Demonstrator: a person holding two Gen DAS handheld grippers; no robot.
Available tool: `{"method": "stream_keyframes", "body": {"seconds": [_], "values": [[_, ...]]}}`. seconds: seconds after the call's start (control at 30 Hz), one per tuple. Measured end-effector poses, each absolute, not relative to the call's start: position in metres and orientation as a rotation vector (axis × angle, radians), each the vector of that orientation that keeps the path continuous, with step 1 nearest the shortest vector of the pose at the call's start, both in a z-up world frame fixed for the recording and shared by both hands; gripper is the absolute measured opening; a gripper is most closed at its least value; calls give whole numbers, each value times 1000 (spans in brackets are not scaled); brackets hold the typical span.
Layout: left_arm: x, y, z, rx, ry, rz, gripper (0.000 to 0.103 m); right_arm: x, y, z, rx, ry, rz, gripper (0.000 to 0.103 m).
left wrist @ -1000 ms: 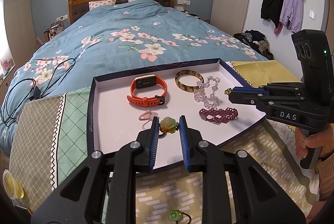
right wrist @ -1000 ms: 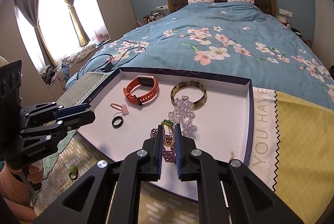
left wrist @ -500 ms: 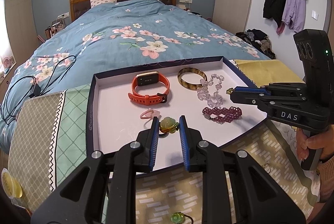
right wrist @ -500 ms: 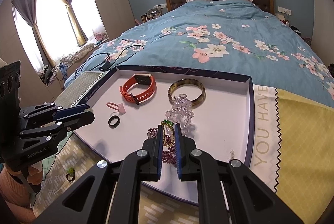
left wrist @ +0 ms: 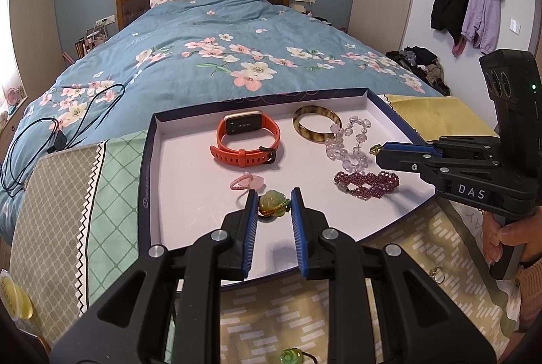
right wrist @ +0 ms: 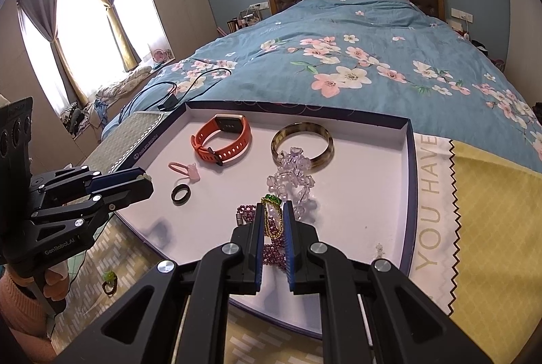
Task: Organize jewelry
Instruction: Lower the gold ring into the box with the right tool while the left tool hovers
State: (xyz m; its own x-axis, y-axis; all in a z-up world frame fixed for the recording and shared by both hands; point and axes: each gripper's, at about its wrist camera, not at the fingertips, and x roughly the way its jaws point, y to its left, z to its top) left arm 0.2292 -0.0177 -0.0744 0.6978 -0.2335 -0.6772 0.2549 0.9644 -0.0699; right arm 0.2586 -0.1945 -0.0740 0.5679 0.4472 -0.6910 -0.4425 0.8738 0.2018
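Jewelry lies mostly inside the shallow white tray [left wrist: 150, 160] at the foot of the bed [left wrist: 210, 59]. I count in it one orange watch [left wrist: 249, 140], one brown bangle [left wrist: 316, 123], one clear bead bracelet [left wrist: 349, 147], one purple bead bracelet [left wrist: 366, 182] and one pink ring [left wrist: 244, 181]. My right camera adds one black ring [right wrist: 180, 193], which the left camera does not show clearly because the gripper fingers cover that spot.

My left gripper [left wrist: 273, 206] points down at the near part of the tray, its pads clamped on a pale green carved bead ring [left wrist: 272, 203] held just over the tray floor. My right gripper [right wrist: 273, 221] also slants downward over the purple bracelet, jaws pinched nearly together on a gold ring with a green stone [right wrist: 272, 215].

Outside the tray, on the patterned cloth [left wrist: 277, 316], I see one more green ring [left wrist: 291, 355] near the bottom of the left view and one small gold ring [left wrist: 436, 272] beside the person's hand [left wrist: 498, 237] gripping the right handle. That gold ring does not appear in the right view. Only the right view shows the window with its curtains [right wrist: 88, 18]; only the left shows two jackets [left wrist: 469, 1] hanging on wall hooks.
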Motion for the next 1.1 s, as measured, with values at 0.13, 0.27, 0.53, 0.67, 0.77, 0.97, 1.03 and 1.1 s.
{"method": "stream_keyframes", "body": {"seconds": [0.13,0.27,0.53,0.67,0.77,0.97,1.03,1.1], "values": [[230,-18,-75,28,753,-272,20,260,-194,-76,5,818,519,9],[230,-17,-76,27,754,-272,20,261,-193,-77,3,822,515,9],[231,-18,-76,27,755,-269,20,263,-192,-79,1,827,510,9],[232,-17,-77,25,758,-267,20,264,-192,-79,0,828,510,9],[233,-16,-78,25,760,-265,20,264,-192,-80,-1,828,509,9],[234,-16,-81,24,767,-261,20,265,-193,-81,0,830,506,9],[236,-16,-82,25,770,-258,20,265,-193,-81,1,830,507,9],[237,-17,-82,26,774,-256,20,265,-193,-82,0,832,506,9]]}}
